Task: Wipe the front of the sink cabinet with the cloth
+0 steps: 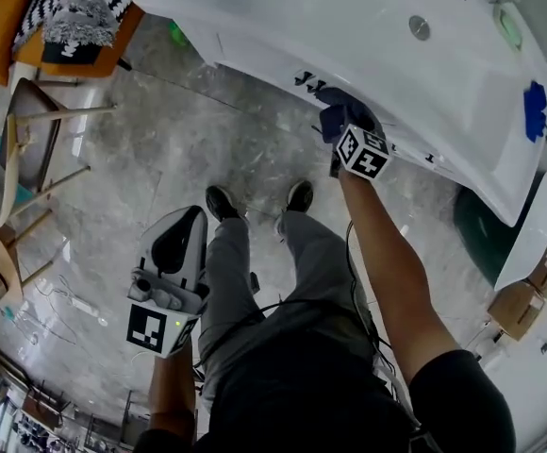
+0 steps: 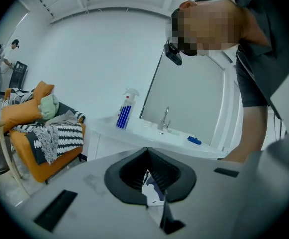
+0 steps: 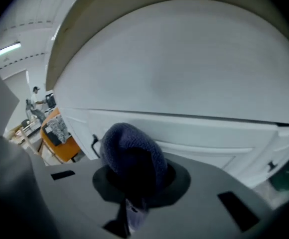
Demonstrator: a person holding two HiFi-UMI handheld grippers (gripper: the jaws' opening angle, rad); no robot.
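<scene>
Clamping blue cloth (image 3: 134, 151), right hand-held gripper (image 3: 132, 185), near white cabinet front (image 3: 199, 133)

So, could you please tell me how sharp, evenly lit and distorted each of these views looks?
Head view: evenly lit and sharp, with straight edges bowed by the wide lens. Left gripper view: strong fisheye with black corners, a mosaic patch laid over the face, and the sink counter clear. Right gripper view: the cloth is dark and soft close up, and the cabinet front is pale and slightly blurred.

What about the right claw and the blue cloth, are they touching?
Touching. The right gripper view shows the cloth bunched between the shut jaws of the right claw.
</scene>
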